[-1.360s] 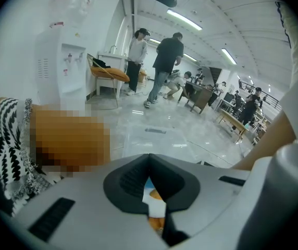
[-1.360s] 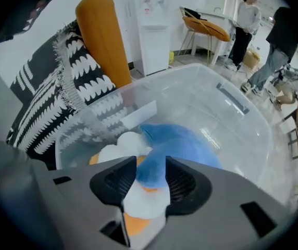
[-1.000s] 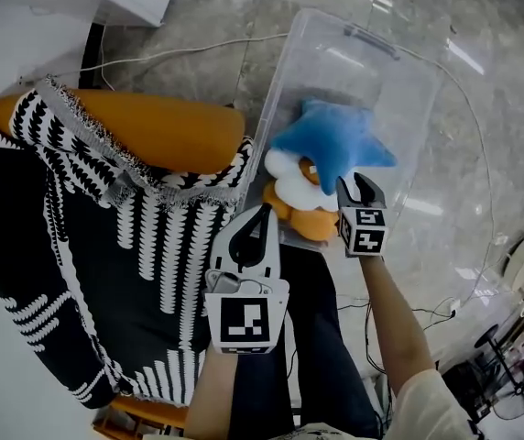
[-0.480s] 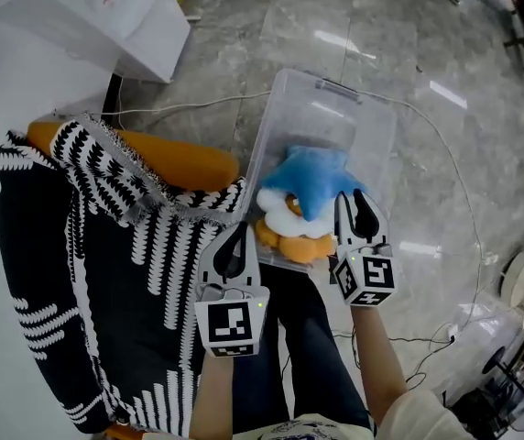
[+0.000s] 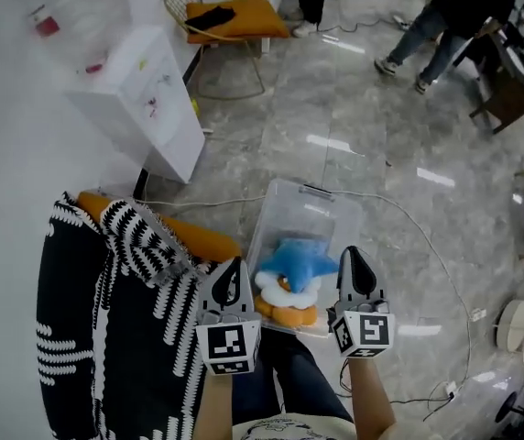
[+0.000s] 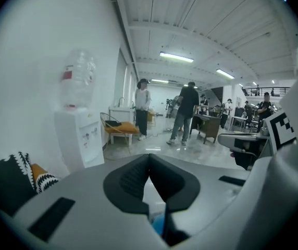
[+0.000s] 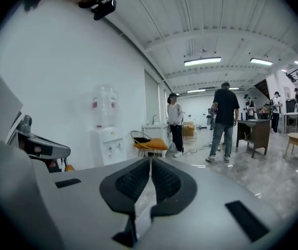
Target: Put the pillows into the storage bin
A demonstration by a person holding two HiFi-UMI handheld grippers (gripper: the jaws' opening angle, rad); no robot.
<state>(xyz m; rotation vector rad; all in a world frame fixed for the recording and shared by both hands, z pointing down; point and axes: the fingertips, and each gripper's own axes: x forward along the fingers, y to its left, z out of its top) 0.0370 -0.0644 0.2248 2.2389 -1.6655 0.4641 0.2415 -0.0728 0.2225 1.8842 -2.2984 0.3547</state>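
Nearer than the storage bin (image 5: 333,220), the left gripper (image 5: 234,264) has its jaws together, empty. The right gripper (image 5: 351,253) has just been closing its jaws, which meet on nothing. In the bin a blue pillow (image 5: 299,262) lies on an orange pillow (image 5: 288,315). Beyond it stands a water dispenser (image 5: 147,108).

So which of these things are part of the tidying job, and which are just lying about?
Job: storage bin; blue star pillow and white and orange pillow in it; orange pillow on the sofa, likely.
Just about: striped throw, water dispenser, chair, person walking by.
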